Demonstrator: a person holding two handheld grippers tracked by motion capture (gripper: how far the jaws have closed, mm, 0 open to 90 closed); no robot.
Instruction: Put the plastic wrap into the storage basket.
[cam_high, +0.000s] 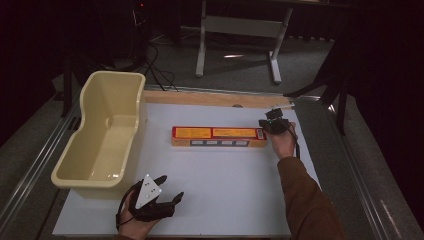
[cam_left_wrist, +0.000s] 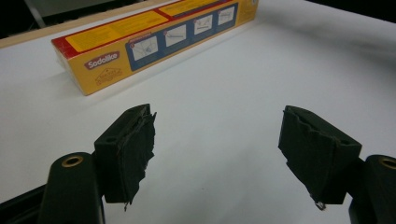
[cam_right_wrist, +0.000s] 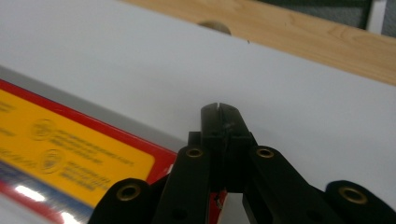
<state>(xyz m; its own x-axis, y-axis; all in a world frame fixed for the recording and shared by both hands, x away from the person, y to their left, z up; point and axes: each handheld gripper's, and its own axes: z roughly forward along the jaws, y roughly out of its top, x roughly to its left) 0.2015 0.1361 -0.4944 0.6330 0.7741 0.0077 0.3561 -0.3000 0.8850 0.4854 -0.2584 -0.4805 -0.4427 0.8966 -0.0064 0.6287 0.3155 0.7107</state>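
- so far the long yellow and red cardboard box (cam_high: 218, 136) lies flat on the white table sheet (cam_high: 225, 195), just to the right of the cream plastic tub (cam_high: 102, 131) and apart from it; nothing sits inside the tub.
- at the box's right end the right gripper (cam_high: 274, 125) rests low, held by a hand (cam_high: 284, 142) in a brown sleeve. in the right gripper view its black jaws are pressed together, and the box's red-edged corner (cam_right_wrist: 70, 144) lies just beside and under them.
- whether those jaws pinch the box's end flap or merely touch it i cannot tell; it looks more like a nudge or a press at that end than a firm grip.
- nearer the person than the box, and well apart from it, the left gripper (cam_high: 162, 197) hovers with its jaws wide apart and nothing between them. in the left gripper view the box (cam_left_wrist: 154, 39) lies ahead, untouched by the padded fingers (cam_left_wrist: 135, 149).
- judged from this, the work looks early: the box is not yet lifted, and not yet in the tub if that is where it goes.
- what seems left: secure both ends, raise the box, carry it toward the tub.
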